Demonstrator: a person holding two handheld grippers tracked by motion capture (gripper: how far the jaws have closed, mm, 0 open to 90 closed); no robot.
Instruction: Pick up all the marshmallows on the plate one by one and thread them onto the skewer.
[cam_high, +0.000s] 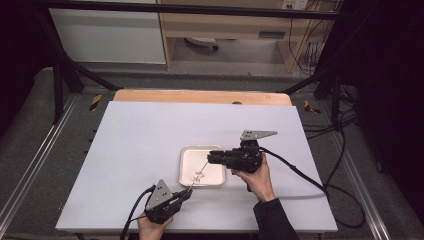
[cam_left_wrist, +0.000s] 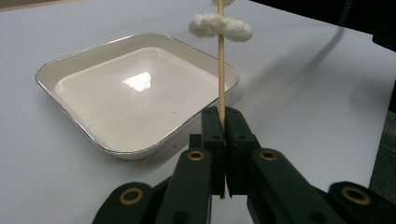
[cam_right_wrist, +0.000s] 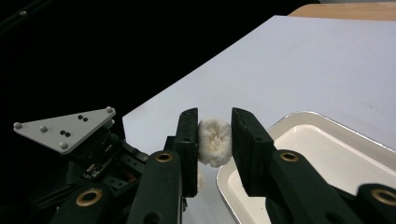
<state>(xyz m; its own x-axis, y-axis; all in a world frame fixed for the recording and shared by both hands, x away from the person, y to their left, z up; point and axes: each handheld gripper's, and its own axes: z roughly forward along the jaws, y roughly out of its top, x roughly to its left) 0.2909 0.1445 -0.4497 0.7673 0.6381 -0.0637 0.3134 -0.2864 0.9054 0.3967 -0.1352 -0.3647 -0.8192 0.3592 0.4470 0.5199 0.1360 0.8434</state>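
white table (cam_high: 135, 150); skewer (cam_left_wrist: 221, 84) top cut off.

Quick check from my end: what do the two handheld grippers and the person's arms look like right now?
Both the left gripper and the right gripper are black, two-jawed, with brass-coloured rings at the jaw pivots. Each carries a grey three-cornered plate dotted with small markers and trails a black cable. The right forearm wears a dark sleeve.

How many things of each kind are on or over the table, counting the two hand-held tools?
Tray: 1
Wooden skewer: 1
White puffy pieces: 2, one on the skewer, one in the right tool
Tools: 2, left tool, right tool
Total: 6
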